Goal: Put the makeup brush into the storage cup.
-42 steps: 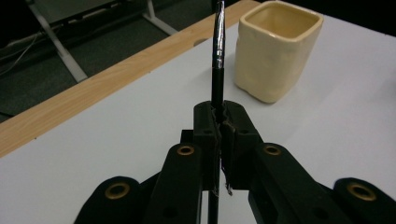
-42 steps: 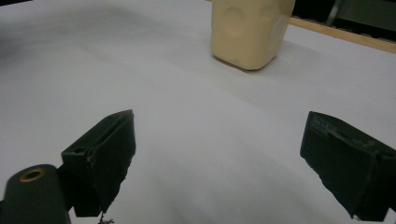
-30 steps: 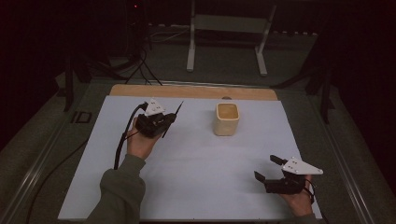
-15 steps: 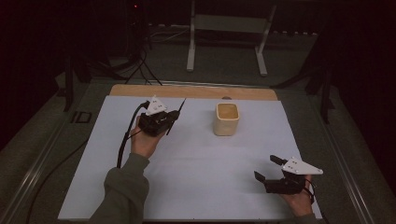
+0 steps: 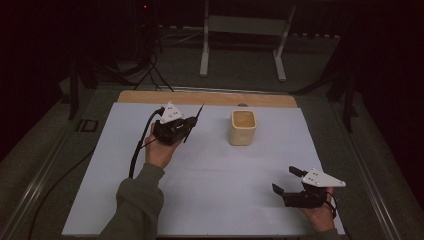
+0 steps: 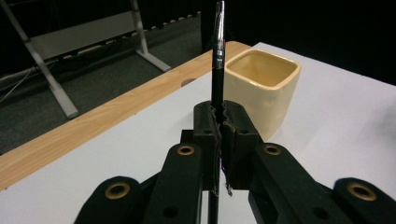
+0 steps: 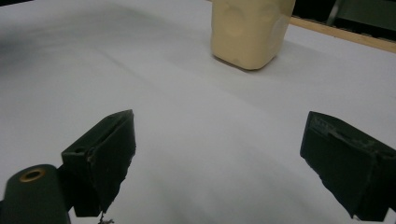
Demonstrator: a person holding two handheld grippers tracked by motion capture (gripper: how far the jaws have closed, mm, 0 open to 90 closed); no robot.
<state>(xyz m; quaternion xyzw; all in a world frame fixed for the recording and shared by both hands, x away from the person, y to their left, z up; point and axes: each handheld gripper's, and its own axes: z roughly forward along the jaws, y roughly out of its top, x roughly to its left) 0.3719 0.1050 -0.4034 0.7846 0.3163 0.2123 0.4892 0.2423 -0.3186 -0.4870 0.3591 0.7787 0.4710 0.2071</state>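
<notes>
Hidden and cut-off parts

The pen's (image 6: 217, 56) lower end vanishes between the left claw's (image 6: 220, 122) pressed jaws; the cup's (image 7: 250, 30) rim is cut off by the right gripper view's top edge.

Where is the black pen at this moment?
In the high view, the black pen is clamped in the left tool, left of the cream cup, above the white mat.

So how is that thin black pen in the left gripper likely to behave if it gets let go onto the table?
The pen looks stiff: it stands straight above the shut left gripper without sagging. Its glossy round barrel suggests it is slippery and would probably roll on the smooth white table. It seems light, being so slim beside the cream cup.
</notes>
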